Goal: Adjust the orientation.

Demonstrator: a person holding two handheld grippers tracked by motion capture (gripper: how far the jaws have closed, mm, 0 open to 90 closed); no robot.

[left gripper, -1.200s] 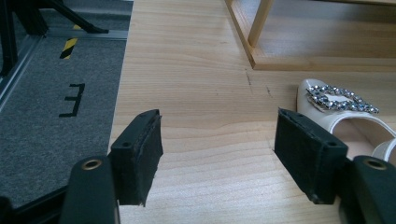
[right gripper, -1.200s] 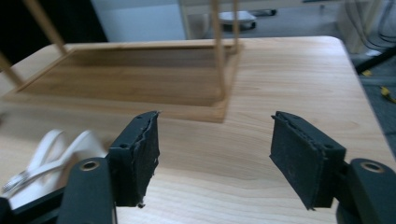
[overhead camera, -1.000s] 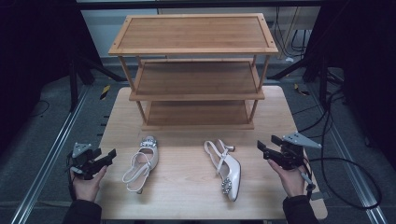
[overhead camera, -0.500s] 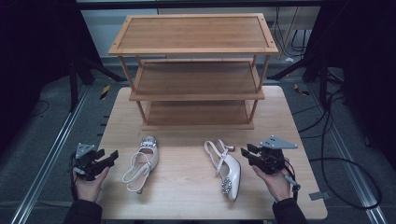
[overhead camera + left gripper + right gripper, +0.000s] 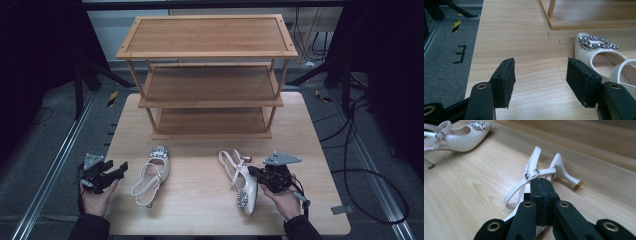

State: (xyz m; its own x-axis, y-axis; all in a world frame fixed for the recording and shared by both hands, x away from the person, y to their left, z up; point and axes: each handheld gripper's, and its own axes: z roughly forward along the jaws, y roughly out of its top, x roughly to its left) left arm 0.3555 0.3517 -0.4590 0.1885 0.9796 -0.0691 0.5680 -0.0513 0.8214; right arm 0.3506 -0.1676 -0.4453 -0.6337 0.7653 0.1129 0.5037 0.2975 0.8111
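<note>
Our right tongs [image 5: 541, 195] have just been closing and hide whether they pinch the right shoe's [image 5: 534, 173] strap; left tongs [image 5: 540, 81] spread, empty.

high: above, forward-down | claw views: low, close | shared: table [image 5: 200, 200]

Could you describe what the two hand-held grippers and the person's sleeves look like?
Both the left hand-held gripper and the right hand-held gripper are black, with blocky padded jaws, brass-coloured rivets at the linkages and a grey three-cornered plate on top. A dark cable trails from the right one. The sleeves are dark.
</note>
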